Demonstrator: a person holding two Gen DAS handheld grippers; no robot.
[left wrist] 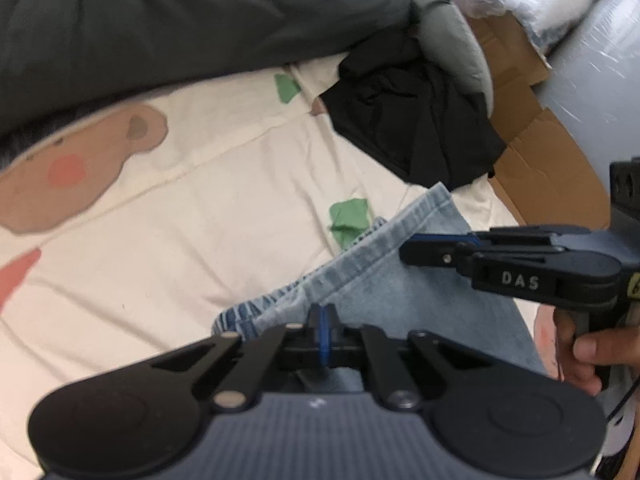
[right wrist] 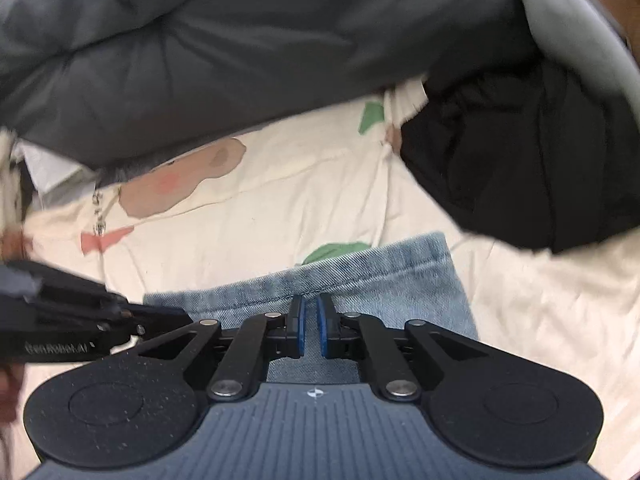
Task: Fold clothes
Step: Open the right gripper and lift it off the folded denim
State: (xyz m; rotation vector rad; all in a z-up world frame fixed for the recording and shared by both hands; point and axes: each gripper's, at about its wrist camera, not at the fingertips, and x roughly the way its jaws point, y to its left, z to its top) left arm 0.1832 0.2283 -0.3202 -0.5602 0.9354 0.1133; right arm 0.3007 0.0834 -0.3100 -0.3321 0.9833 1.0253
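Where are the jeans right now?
The jeans lie low in both wrist views on the cream printed sheet, just ahead of both tongs, their hem edge pointing toward the black garment.

I see a cream cartoon-print bedsheet [left wrist: 240,184], a dark grey puffy duvet [left wrist: 180,12] behind it, flattened brown cardboard [left wrist: 548,160] beside it, bright daylight beyond.

The jeans [right wrist: 360,280] lie on the bed sheet [right wrist: 280,208]. Beyond them a quilt [right wrist: 240,40] covers the sheet's far part; a heap of clothing [right wrist: 520,168] sits to the right, apparently overlapping cardboard [left wrist: 548,168] at the bed's edge.
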